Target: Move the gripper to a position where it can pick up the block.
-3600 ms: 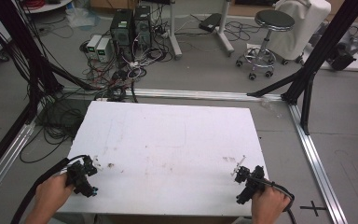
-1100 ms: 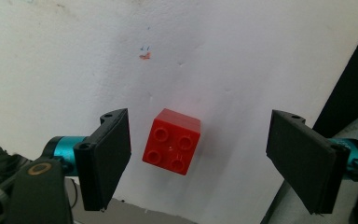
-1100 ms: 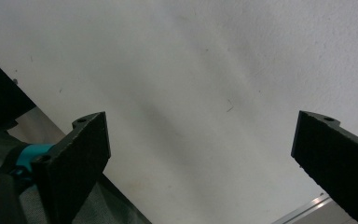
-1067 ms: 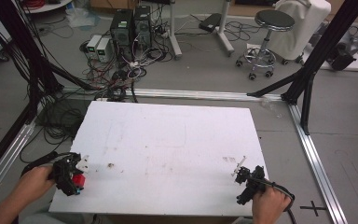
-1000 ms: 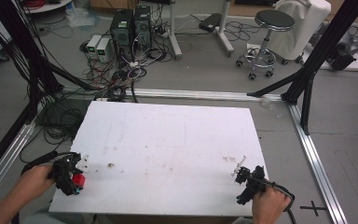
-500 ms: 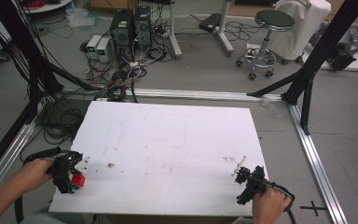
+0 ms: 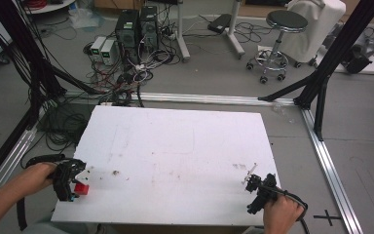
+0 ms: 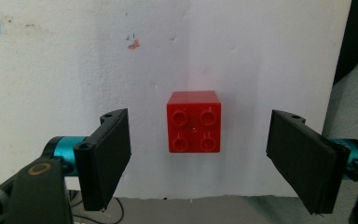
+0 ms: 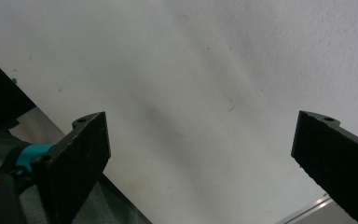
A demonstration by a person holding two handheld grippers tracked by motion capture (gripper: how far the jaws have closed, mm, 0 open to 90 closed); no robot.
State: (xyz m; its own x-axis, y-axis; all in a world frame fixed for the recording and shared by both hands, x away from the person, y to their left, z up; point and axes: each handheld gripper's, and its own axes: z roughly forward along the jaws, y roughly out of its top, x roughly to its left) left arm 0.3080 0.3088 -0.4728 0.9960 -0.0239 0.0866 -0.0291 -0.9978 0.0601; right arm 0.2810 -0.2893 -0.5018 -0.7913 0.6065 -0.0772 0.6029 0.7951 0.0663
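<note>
Red toy brick with four studs on top lies on the white table, midway between the two black jaws of the left gripper. Those jaws stand wide apart, with clear gaps on both sides of the brick, touching nothing. From the high view, the brick sits near the table's near-left corner, just beside the left gripper. The right gripper also has its jaws spread wide, holding nothing, with bare white table between them.
</note>
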